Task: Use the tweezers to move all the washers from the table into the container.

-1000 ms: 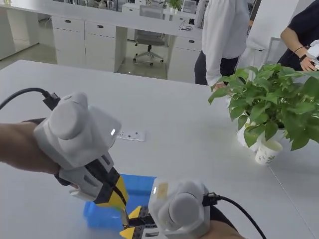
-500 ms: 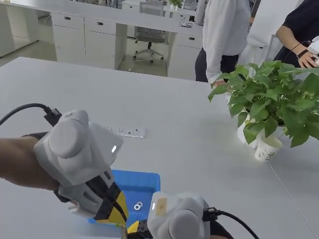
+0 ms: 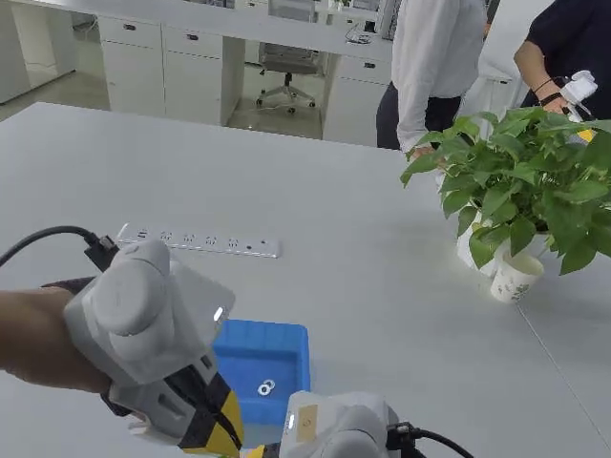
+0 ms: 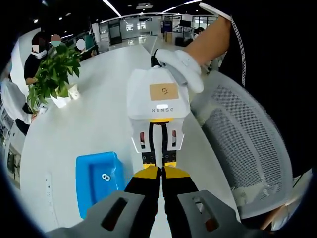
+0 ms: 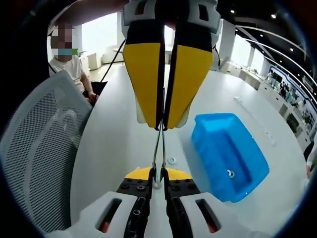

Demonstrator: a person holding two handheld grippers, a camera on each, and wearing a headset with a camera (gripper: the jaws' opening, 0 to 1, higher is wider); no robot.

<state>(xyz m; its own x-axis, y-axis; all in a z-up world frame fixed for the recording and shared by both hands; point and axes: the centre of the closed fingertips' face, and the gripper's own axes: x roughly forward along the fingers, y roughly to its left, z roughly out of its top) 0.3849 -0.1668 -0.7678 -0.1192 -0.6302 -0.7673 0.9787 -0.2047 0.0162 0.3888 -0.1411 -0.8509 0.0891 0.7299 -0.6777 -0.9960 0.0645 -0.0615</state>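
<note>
Blue container (image 3: 286, 351) — one washer (image 3: 265, 387) lying inside it.

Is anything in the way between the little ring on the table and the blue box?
Nothing visible. The washer lies on the bare table beside the blue container, with only table between them. The tweezers hang on the washer's other side, not across that path.

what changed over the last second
The left gripper and right gripper drew back toward the person, off the bin, uncovering a washer in it. The camera shifted too. The bin, power strip and plant stayed put; tweezers still clamped.
</note>
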